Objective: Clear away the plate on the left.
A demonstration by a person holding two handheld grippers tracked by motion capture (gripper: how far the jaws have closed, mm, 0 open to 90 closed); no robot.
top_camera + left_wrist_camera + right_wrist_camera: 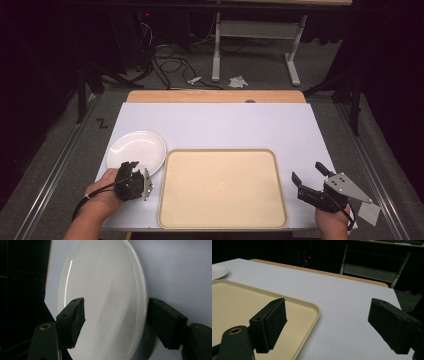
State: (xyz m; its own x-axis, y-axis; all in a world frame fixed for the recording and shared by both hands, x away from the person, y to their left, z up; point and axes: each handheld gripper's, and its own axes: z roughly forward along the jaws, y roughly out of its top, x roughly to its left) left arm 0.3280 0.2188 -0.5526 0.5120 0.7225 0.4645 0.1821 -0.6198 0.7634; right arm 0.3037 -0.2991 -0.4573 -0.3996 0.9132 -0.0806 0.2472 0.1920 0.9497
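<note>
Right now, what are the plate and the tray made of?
The plate looks like white glazed ceramic, or maybe hard plastic: it is smooth and glossy, with a bright streak of light reflecting near its rim. The tray looks like beige plastic with a matte finish: its surface is dull and even, and its raised rim has rounded, molded corners. I can't be sure of either from looks alone.

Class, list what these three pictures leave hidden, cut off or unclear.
- White plate: near rim hidden behind the left hand-held gripper, high view; cut off by the top and bottom edges, left gripper view.
- Beige tray: cut off left, right gripper view.
- Floor scraps: too small, high view.
</note>
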